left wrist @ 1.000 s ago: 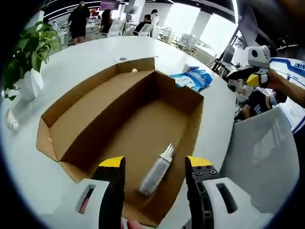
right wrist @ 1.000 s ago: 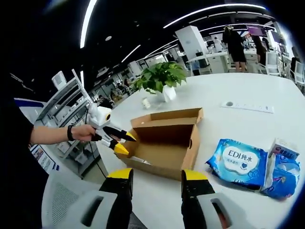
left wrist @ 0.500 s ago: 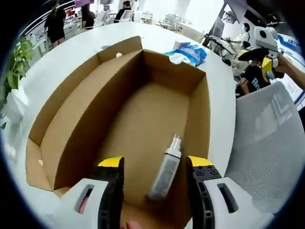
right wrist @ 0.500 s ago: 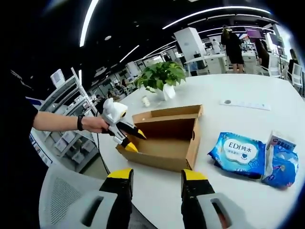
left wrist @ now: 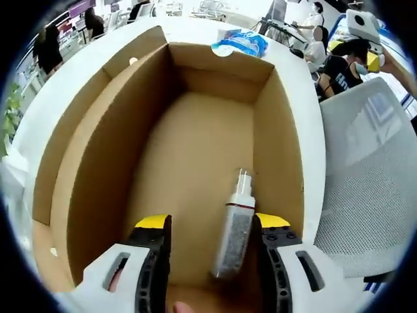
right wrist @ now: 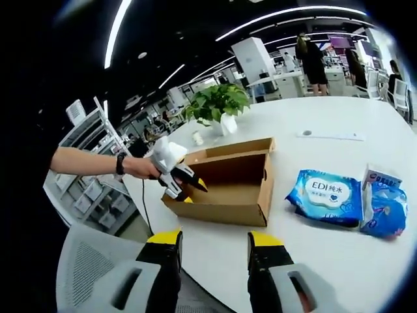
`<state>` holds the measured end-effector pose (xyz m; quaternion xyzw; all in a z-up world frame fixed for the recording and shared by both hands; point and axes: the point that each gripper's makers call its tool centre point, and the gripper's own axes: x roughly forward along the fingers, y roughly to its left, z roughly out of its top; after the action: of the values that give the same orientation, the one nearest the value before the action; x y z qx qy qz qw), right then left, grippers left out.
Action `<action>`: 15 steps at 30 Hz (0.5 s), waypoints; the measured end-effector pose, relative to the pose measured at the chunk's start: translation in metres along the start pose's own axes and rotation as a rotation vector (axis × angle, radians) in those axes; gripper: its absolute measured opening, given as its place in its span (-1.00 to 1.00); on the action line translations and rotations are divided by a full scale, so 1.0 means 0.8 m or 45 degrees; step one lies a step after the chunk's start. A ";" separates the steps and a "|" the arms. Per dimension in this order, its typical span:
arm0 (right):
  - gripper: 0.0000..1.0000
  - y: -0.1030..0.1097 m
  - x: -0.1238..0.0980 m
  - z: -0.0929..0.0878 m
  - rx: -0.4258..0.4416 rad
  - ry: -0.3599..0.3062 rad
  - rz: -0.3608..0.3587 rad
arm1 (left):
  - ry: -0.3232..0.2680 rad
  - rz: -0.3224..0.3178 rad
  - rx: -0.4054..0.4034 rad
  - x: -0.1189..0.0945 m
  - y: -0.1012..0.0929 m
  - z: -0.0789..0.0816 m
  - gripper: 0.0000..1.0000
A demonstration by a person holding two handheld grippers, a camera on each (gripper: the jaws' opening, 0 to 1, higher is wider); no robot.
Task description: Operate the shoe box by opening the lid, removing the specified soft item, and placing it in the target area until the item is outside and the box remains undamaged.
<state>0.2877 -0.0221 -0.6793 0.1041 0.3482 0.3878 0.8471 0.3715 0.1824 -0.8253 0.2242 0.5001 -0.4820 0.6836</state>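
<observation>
In the left gripper view, the left gripper (left wrist: 212, 225) reaches into the open brown cardboard shoe box (left wrist: 98, 130), its yellow-tipped jaws apart. A small white spray bottle with a grey patterned body (left wrist: 233, 236) lies flat on the box floor at about 5 o'clock, nozzle pointing to 12 o'clock, between the jaws and close against the right-hand one. A blue wet-wipe packet (left wrist: 236, 43) sits on the white round table (left wrist: 311, 124) beyond the box at 12 o'clock.

In the right gripper view, the right gripper (right wrist: 215, 238) hangs over the table's near edge, jaws apart and empty. The box stands at centre, lid folded back. The left gripper enters it from 9 o'clock. The wipe packet lies at 3 o'clock.
</observation>
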 end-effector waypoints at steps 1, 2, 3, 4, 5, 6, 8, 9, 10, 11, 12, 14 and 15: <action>-0.26 0.000 0.000 -0.001 0.003 0.001 -0.001 | 0.008 0.003 0.012 0.000 0.001 -0.001 0.03; -0.26 0.000 -0.001 -0.002 0.006 0.000 -0.003 | 0.008 -0.001 0.013 0.000 -0.001 0.000 0.04; -0.26 -0.001 -0.001 -0.003 0.009 0.000 -0.005 | 0.011 -0.002 0.015 -0.001 -0.001 0.000 0.04; -0.26 -0.001 -0.002 -0.003 0.015 -0.003 -0.006 | 0.014 -0.001 0.019 -0.001 0.000 0.000 0.05; -0.26 -0.002 -0.002 -0.004 0.019 -0.005 -0.007 | 0.015 0.000 0.022 -0.001 0.001 0.001 0.07; -0.26 -0.002 -0.002 -0.004 0.022 -0.005 -0.008 | 0.016 0.002 0.024 -0.001 0.001 0.001 0.08; -0.26 -0.003 -0.002 -0.005 0.024 -0.003 -0.009 | 0.017 0.005 0.021 -0.001 0.002 0.001 0.10; -0.26 -0.003 -0.002 -0.006 0.026 -0.003 -0.008 | 0.024 0.006 0.019 -0.001 0.002 0.000 0.11; -0.26 -0.002 -0.001 -0.006 0.028 -0.003 -0.007 | 0.034 0.013 0.024 -0.001 0.003 -0.002 0.13; -0.26 -0.002 -0.001 -0.006 0.031 -0.003 -0.007 | 0.040 0.020 0.030 -0.001 0.004 -0.003 0.12; -0.26 -0.002 -0.001 -0.006 0.031 -0.004 -0.006 | 0.078 0.068 0.086 -0.002 0.013 -0.009 0.07; -0.26 -0.002 0.000 -0.006 0.034 -0.007 -0.006 | 0.126 0.108 0.152 -0.001 0.018 -0.018 0.03; -0.26 -0.003 0.001 -0.006 0.038 -0.009 -0.007 | 0.125 0.089 0.148 0.002 0.012 -0.021 0.04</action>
<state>0.2861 -0.0236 -0.6838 0.1173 0.3512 0.3799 0.8477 0.3721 0.1990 -0.8351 0.3041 0.4960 -0.4744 0.6606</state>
